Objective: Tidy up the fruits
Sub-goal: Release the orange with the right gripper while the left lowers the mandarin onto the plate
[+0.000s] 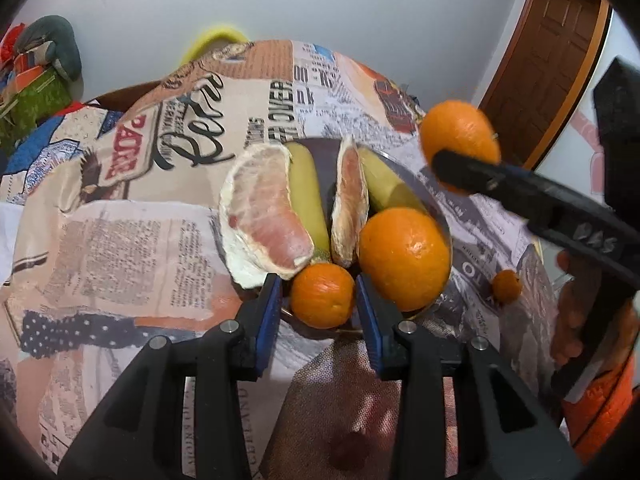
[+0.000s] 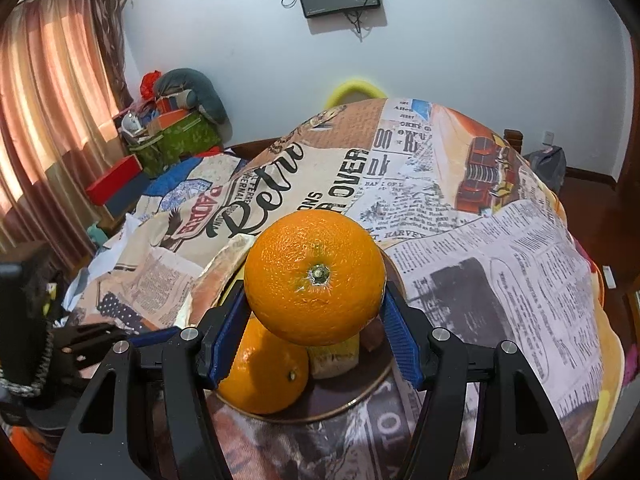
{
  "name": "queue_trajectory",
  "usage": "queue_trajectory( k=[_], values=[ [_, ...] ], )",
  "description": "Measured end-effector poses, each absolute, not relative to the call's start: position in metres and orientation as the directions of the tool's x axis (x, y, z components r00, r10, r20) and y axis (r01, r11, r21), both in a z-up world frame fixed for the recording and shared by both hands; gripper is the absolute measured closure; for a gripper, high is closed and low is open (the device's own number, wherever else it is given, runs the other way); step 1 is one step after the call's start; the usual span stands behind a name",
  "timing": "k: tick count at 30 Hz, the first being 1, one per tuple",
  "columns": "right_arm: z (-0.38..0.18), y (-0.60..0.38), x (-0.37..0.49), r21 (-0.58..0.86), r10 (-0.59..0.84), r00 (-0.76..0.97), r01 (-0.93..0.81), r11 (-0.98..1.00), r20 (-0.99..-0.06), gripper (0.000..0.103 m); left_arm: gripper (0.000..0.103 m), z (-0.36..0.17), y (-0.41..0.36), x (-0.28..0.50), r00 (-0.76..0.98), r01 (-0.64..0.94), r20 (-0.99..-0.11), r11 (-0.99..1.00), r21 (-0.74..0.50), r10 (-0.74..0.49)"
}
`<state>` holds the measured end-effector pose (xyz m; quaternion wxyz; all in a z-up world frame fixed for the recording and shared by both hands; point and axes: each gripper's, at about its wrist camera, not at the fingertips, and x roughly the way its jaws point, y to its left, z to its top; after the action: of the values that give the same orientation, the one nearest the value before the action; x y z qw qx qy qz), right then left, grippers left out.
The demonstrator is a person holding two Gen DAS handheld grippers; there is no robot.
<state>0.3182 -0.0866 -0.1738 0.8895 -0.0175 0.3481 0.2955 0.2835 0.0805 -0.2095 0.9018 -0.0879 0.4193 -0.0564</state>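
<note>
We've got the right gripper (image 2: 316,312) clamped on an orange (image 2: 315,276), held above the plate (image 2: 360,396). Left gripper (image 1: 318,296) fingers apart, straddling a small mandarin (image 1: 322,295) at the plate's near rim. Pomelo wedges (image 1: 268,216) on the plate too.

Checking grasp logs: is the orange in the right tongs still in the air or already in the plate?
In the air. The right tongs clamp the orange above the plate, clear of the large orange lying there.
</note>
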Motion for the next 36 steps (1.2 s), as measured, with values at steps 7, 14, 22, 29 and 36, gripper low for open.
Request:
queue_trajectory(
  k=[7, 14, 22, 29, 36],
  values=[
    [-0.178, -0.073, 0.33, 0.167, 0.517, 0.56, -0.558, 0.813, -0.647, 0.042, 0.061, -0.181, 0.1, 0.276, 0.716, -0.011, -0.687, 0.981, -0.194, -0.127],
    [-0.187, -0.058, 0.342, 0.156, 0.508, 0.537, -0.568, 0.808, -0.674, 0.042, 0.06, -0.182, 0.12, 0.281, 0.727, -0.07, -0.682, 0.981, -0.183, -0.075],
    [-0.202, -0.042, 0.338, 0.096, 0.471, 0.507, -0.601, 0.794, -0.721, 0.04, 0.06, -0.191, 0.123, 0.284, 0.715, -0.082, -0.696, 0.979, -0.188, -0.073],
    [-0.191, -0.051, 0.332, 0.12, 0.487, 0.509, -0.594, 0.795, -0.709, 0.038, 0.061, -0.182, 0.115, 0.278, 0.722, -0.072, -0.688, 0.983, -0.172, -0.068],
    [-0.168, -0.081, 0.313, 0.124, 0.488, 0.561, -0.563, 0.817, -0.669, 0.038, 0.06, -0.16, 0.105, 0.264, 0.746, -0.058, -0.663, 0.986, -0.158, -0.062]
  ],
)
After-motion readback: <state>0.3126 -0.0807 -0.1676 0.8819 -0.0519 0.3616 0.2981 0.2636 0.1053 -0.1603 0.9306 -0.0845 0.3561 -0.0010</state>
